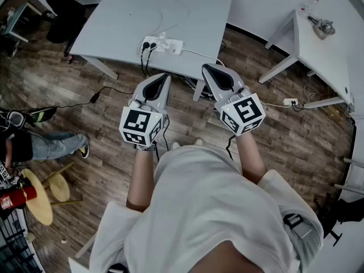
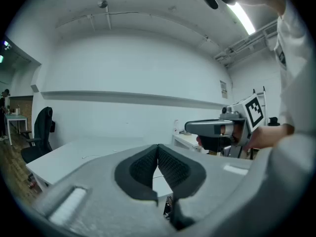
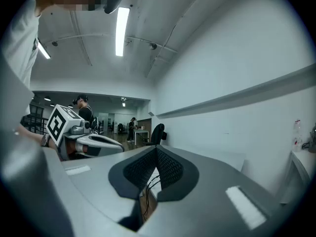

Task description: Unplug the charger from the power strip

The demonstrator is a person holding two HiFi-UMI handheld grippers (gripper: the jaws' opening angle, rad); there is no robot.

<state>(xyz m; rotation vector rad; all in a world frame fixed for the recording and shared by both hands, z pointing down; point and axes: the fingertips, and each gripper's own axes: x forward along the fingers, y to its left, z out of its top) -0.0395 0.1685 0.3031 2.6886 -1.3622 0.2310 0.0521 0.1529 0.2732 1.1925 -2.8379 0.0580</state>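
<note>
My left hand-held gripper [image 1: 165, 77] and right hand-held gripper [image 1: 207, 68] are both closed on nothing, short of the desk [image 1: 114, 21]. The charger [image 1: 149, 46] sits at the left end of the power strip [image 1: 164, 45]. I judge that pulling it unbraced could drag the strip off (its cord [image 1: 143, 61] already hangs over). The strip's long axis follows the desk's near edge.

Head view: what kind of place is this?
Probably an open office or lab workspace: plain white tables on a wood-plank floor, a power strip with cables plugged in, and a black office chair beside one table.
</note>
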